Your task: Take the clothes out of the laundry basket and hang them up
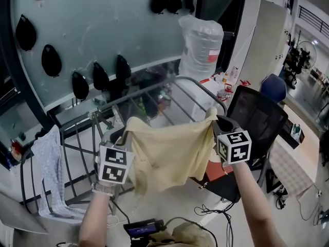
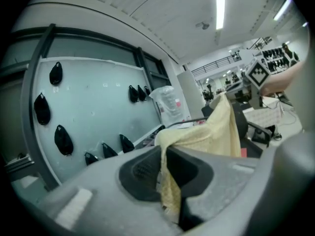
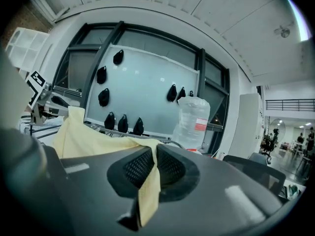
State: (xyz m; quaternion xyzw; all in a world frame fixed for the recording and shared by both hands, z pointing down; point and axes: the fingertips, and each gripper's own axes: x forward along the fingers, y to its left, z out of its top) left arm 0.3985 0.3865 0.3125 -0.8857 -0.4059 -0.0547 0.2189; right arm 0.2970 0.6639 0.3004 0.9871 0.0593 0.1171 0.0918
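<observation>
You hold the pale yellow garment (image 1: pixel 164 151) spread above the drying rack (image 1: pixel 200 86), left claw (image 1: pixel 125 134) and right claw (image 1: pixel 216 120) each pinching an upper corner. The fabric looks light, limp and prone to sagging, so the corners look like the best hold.

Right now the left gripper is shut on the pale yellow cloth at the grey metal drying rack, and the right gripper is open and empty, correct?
Not quite: the right gripper is shut on the pale yellow cloth too, as the right gripper view shows. The left gripper is shut on it at the grey metal drying rack, as you said.
</observation>
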